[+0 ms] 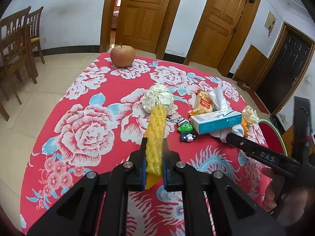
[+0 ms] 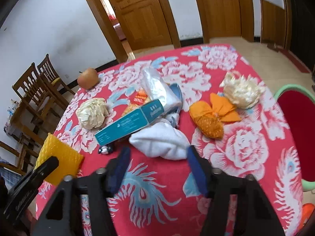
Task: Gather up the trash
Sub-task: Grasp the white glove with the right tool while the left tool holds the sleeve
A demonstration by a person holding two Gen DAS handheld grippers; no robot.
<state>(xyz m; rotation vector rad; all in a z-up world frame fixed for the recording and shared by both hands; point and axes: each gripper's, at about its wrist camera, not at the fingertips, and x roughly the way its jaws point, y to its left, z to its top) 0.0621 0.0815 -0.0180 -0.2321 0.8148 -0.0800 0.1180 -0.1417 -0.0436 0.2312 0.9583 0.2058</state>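
So the left gripper (image 1: 154,143) is clamped tight on a piece of yellow foam netting (image 1: 155,135), which sticks out forward between the blue pads, held up over the counter (image 1: 88,98) with its red floral cloth. The right gripper (image 2: 158,155) has its jaws about halfway apart with nothing between them, hanging just above a white sock (image 2: 161,139) that lies crumpled near the front of the pile.

Rest of the stuff on the counter: a teal and white tissue box (image 2: 128,123) lying tilted across the middle, touching the sock, with a clear plastic bag (image 2: 155,86) and an orange snack packet (image 2: 137,100) right behind it. A crumpled white paper ball (image 2: 91,113) sits to the left of the box. Off to the right there's an orange wrapper (image 2: 212,118) and a scrunched cream-coloured bag (image 2: 243,92) touching each other. A little green-faced toy figure (image 1: 186,130) lies beside the box, and an apple (image 1: 122,56) stands at the far edge, well apart from everything. A red bin with a green rim (image 2: 295,125) sits just off the counter's right side
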